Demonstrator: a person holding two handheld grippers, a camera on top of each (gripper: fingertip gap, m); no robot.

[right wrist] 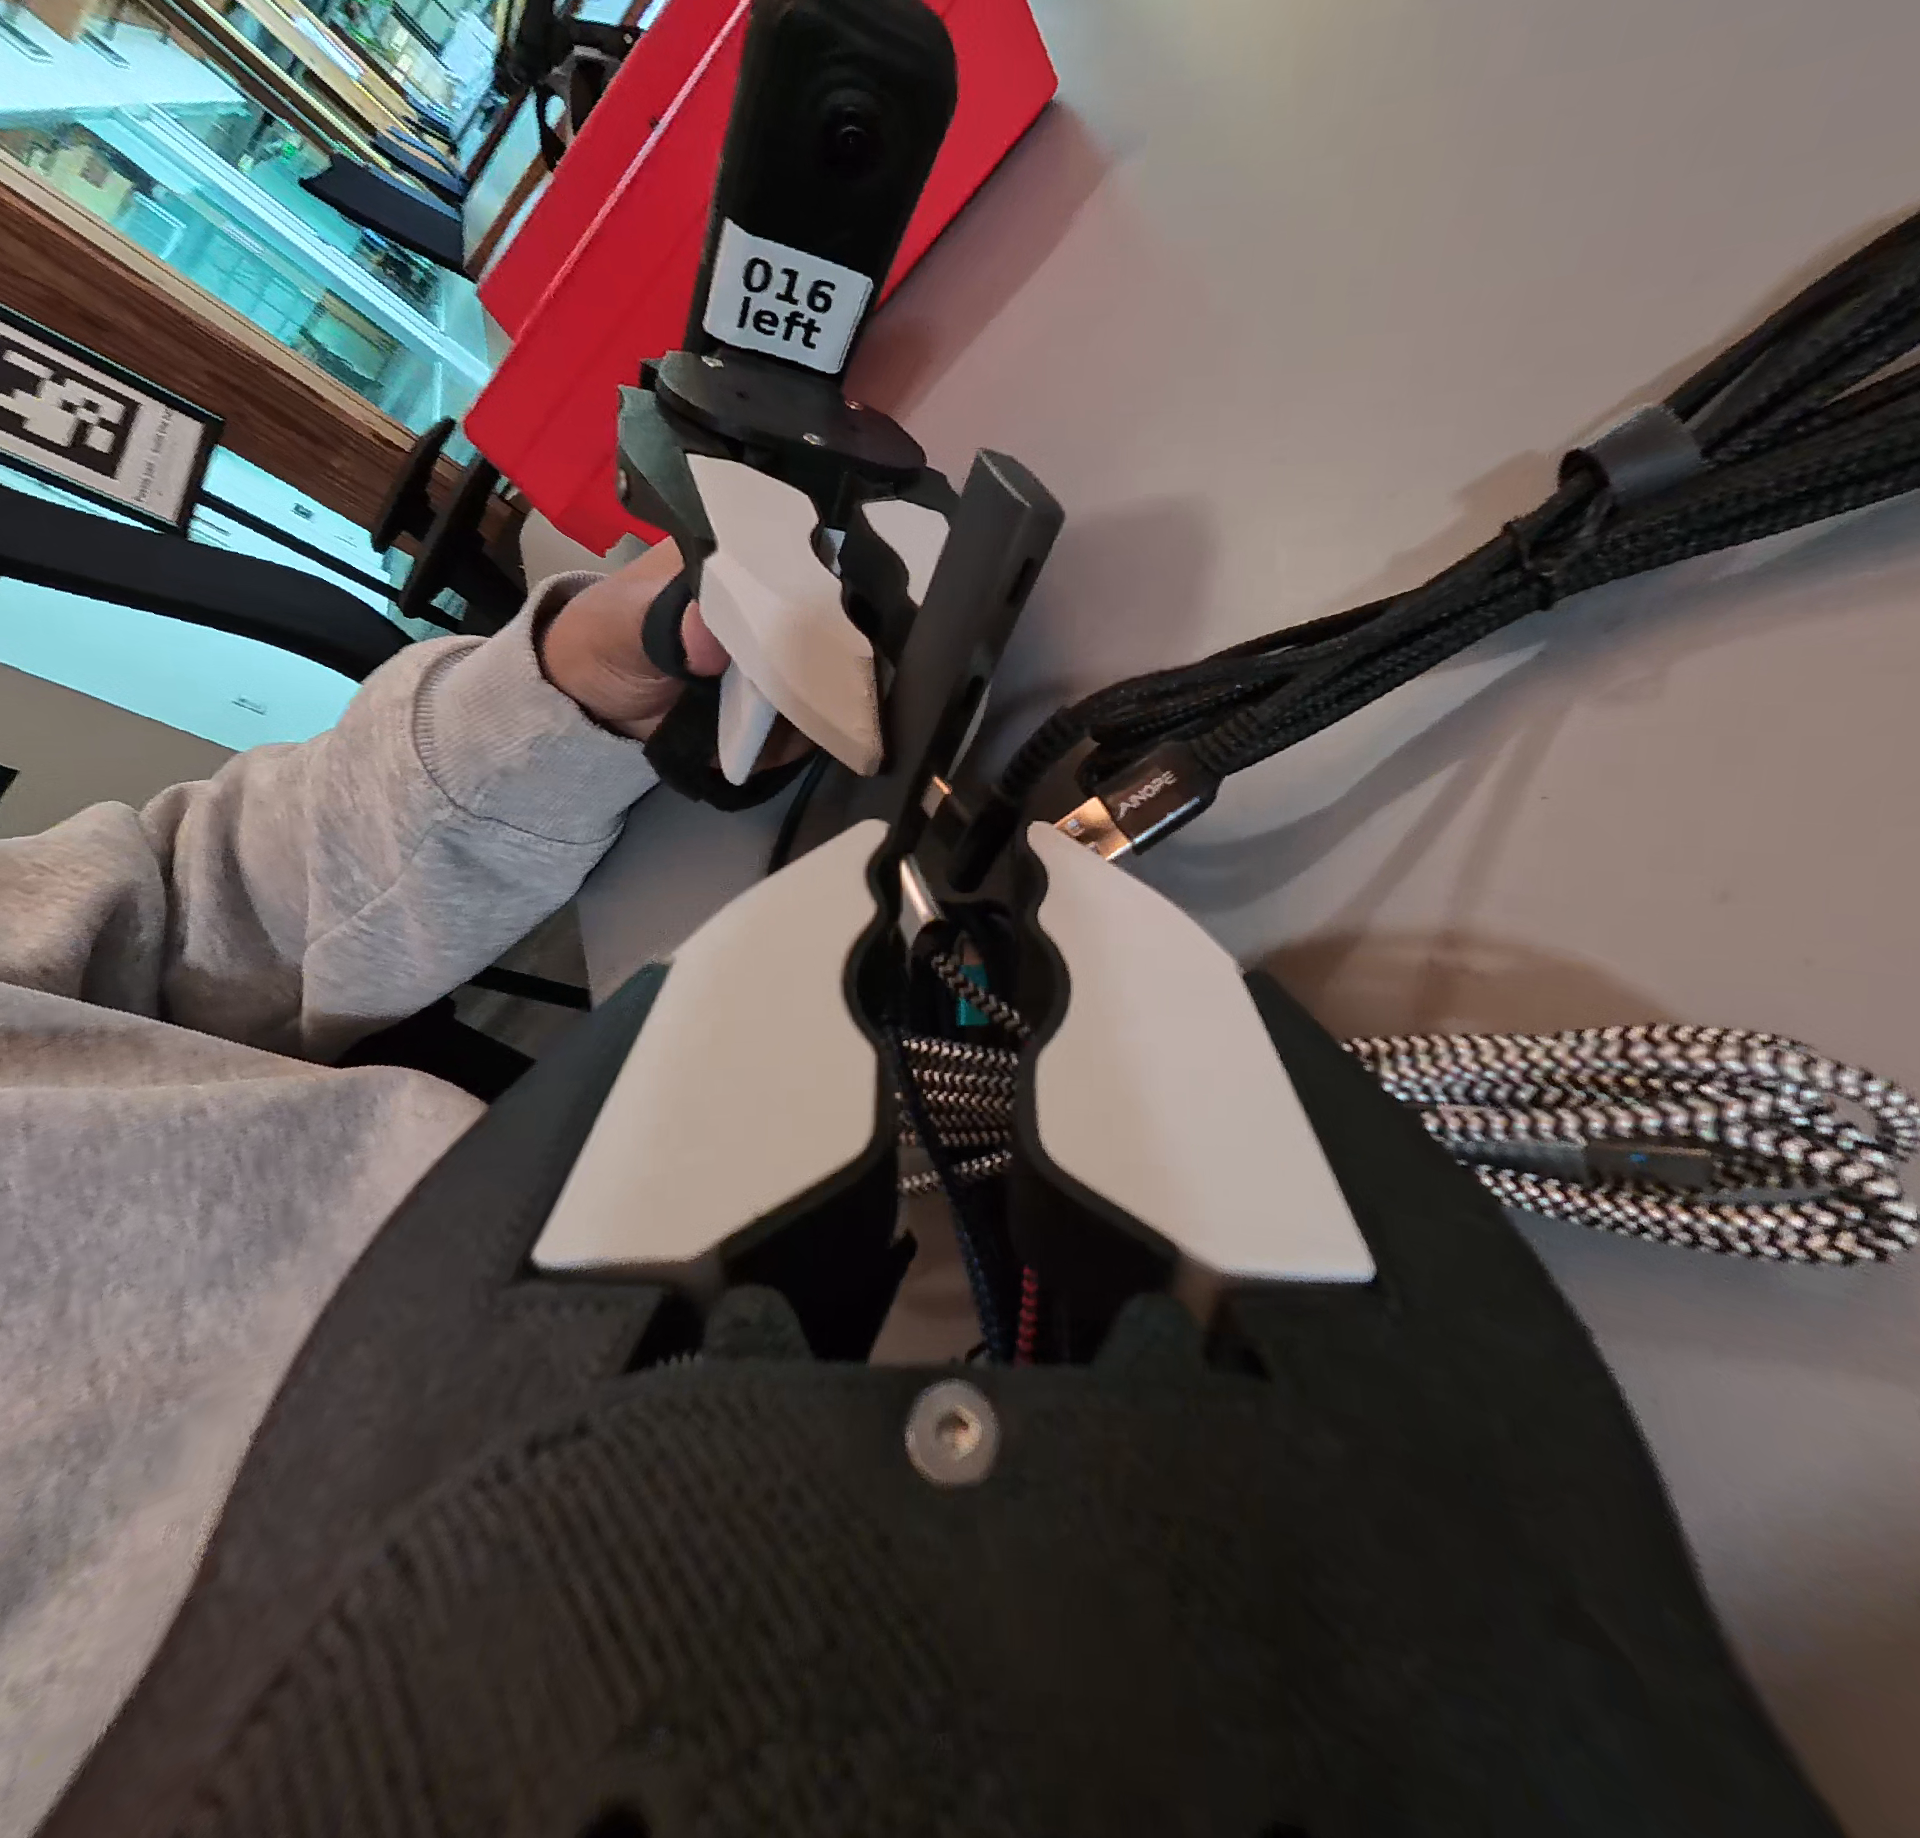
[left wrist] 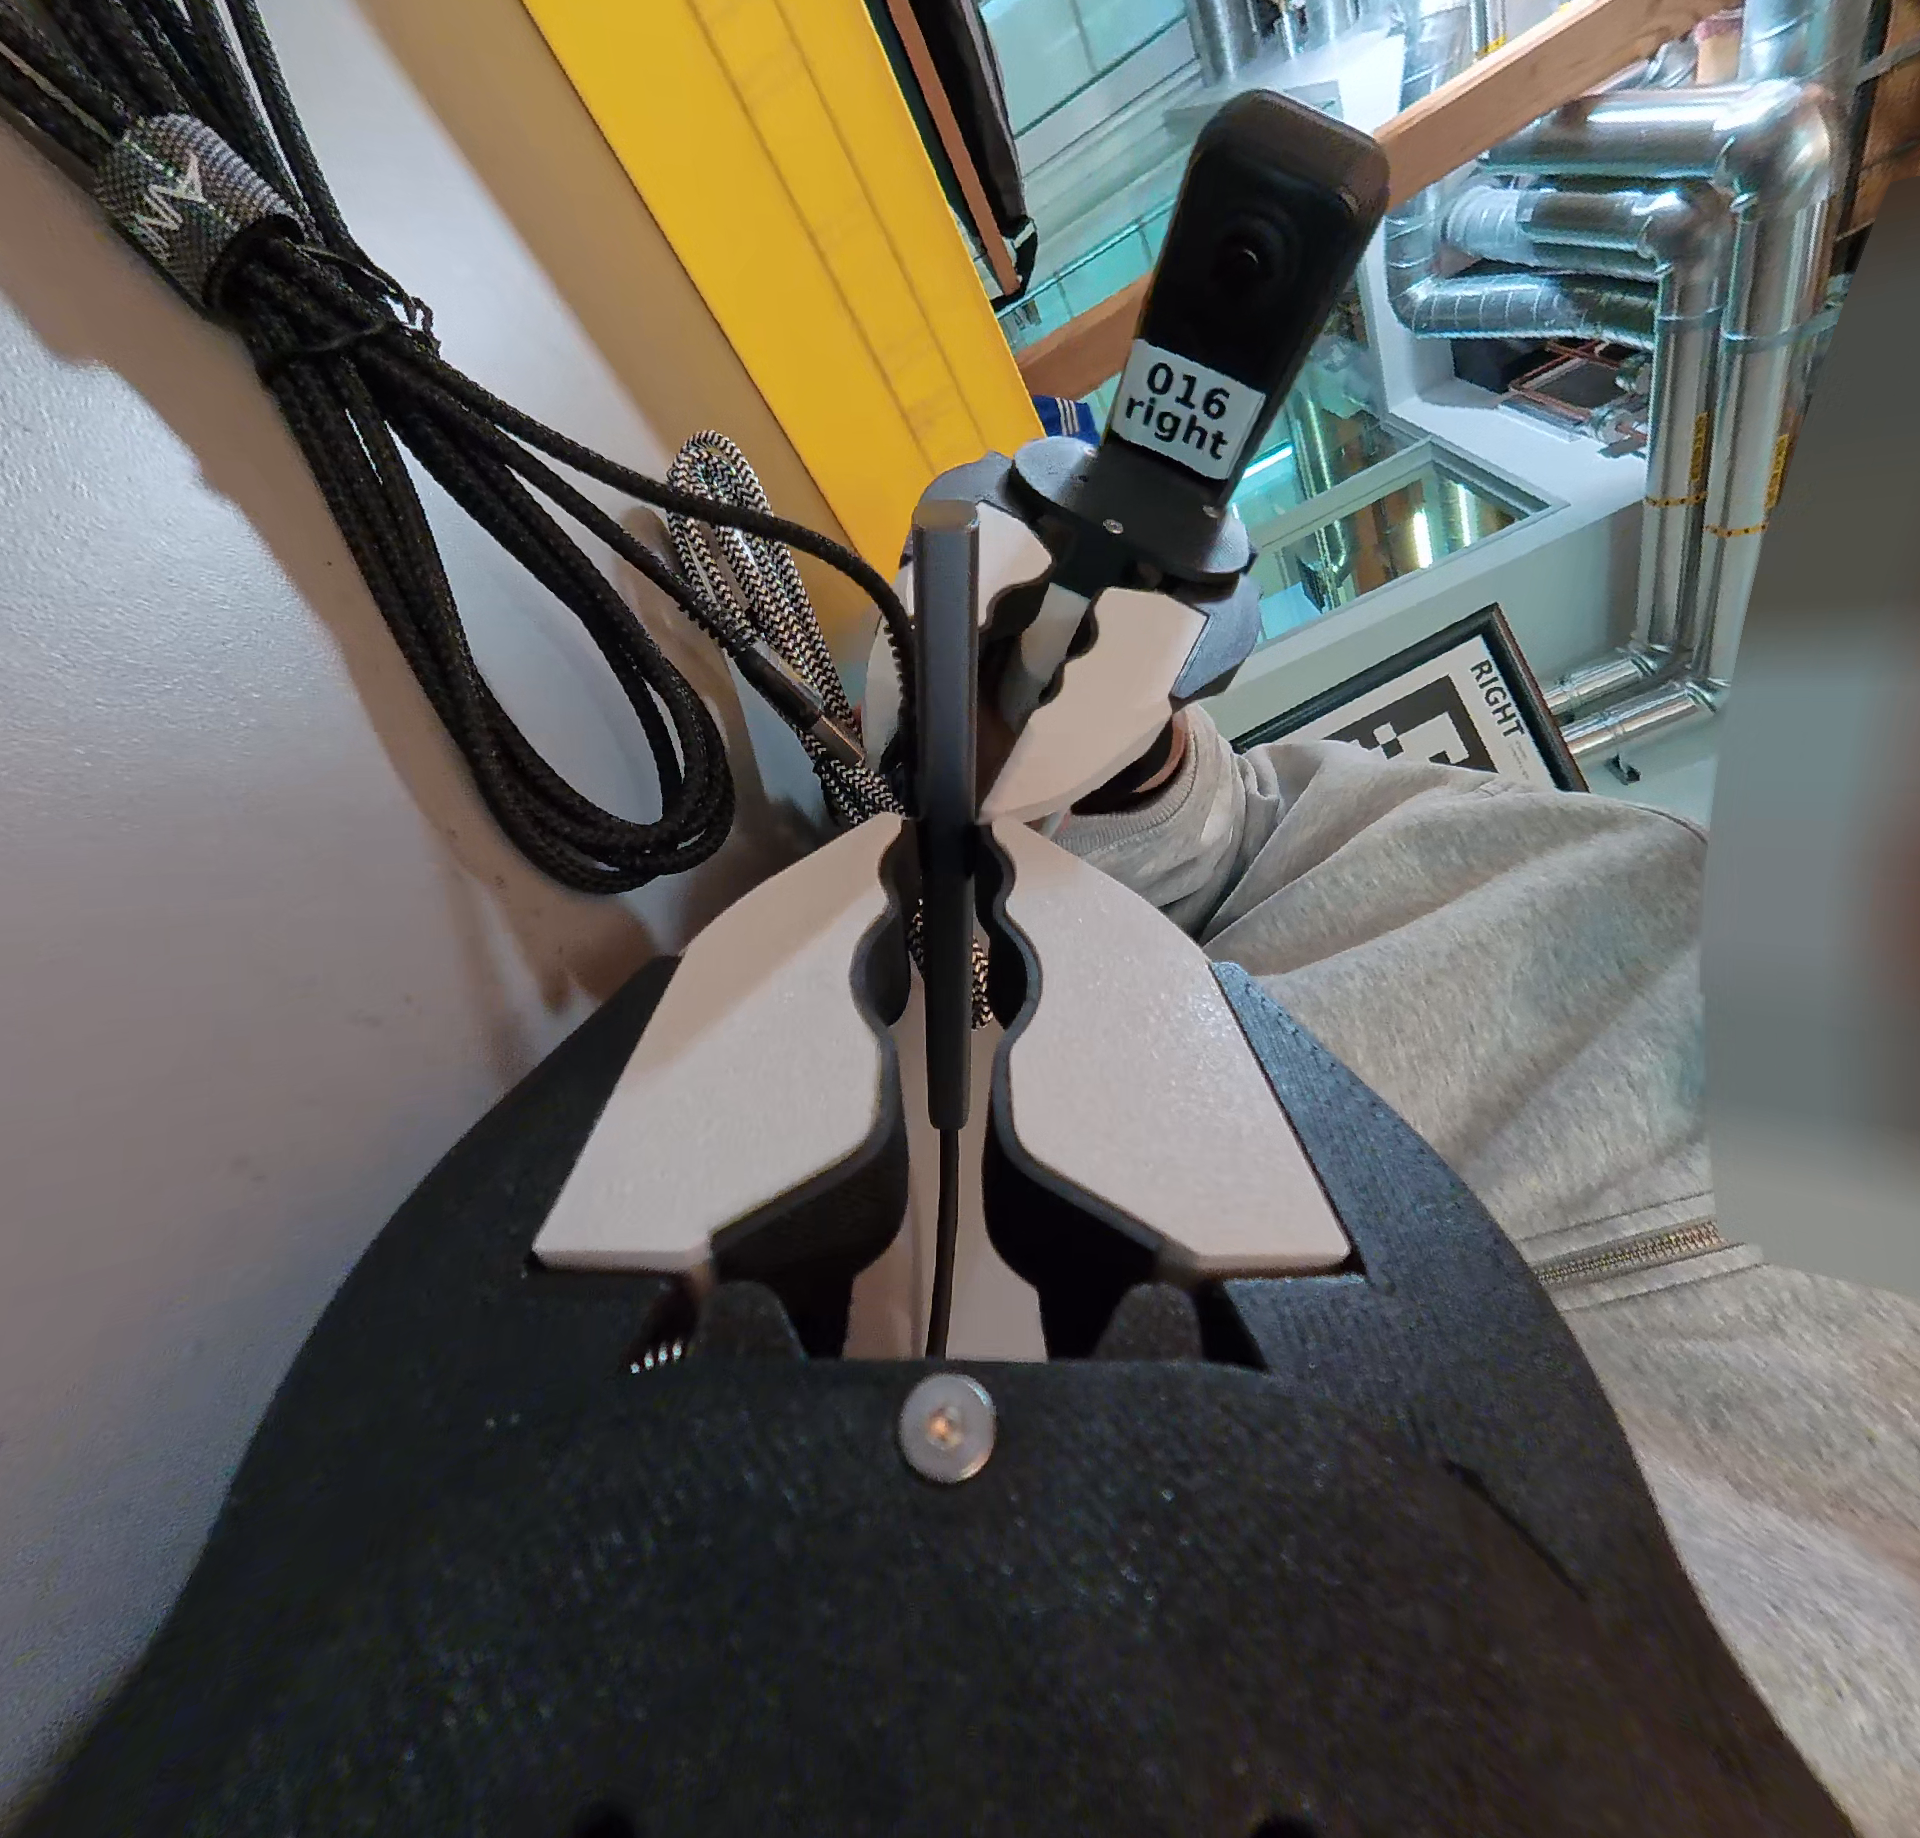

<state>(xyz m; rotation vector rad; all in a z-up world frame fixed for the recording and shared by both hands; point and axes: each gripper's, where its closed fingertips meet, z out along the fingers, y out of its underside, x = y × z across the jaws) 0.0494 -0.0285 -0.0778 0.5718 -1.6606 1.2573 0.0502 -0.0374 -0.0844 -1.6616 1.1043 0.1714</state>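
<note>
My left gripper (left wrist: pixel 943 838) is shut on a slim dark grey hub (left wrist: pixel 943 666), held edge-on, with its thin black lead (left wrist: pixel 940 1238) running back between the fingers. The hub also shows in the right wrist view (right wrist: pixel 982 604), with one finger (right wrist: pixel 790 645) of the left gripper clamped on it. My right gripper (right wrist: pixel 964 843) is shut on a black cable plug (right wrist: pixel 971 838) whose tip sits against the hub's side. One of its fingers (left wrist: pixel 1091 697) shows just behind the hub. A black-and-white braided cable (right wrist: pixel 956 1071) runs through the right gripper's gap.
A bundle of black braided cables (left wrist: pixel 416 500) (right wrist: pixel 1558 583) lies on the white table (left wrist: pixel 208 905). A loose gold-and-black USB plug (right wrist: pixel 1132 812) and a coiled black-and-white cable (right wrist: pixel 1662 1144) lie nearby. A yellow panel (left wrist: pixel 790 178), a red panel (right wrist: pixel 935 105) and grey-sleeved arms (left wrist: pixel 1403 957) are close. Left and right tips are no more than a few centimetres apart.
</note>
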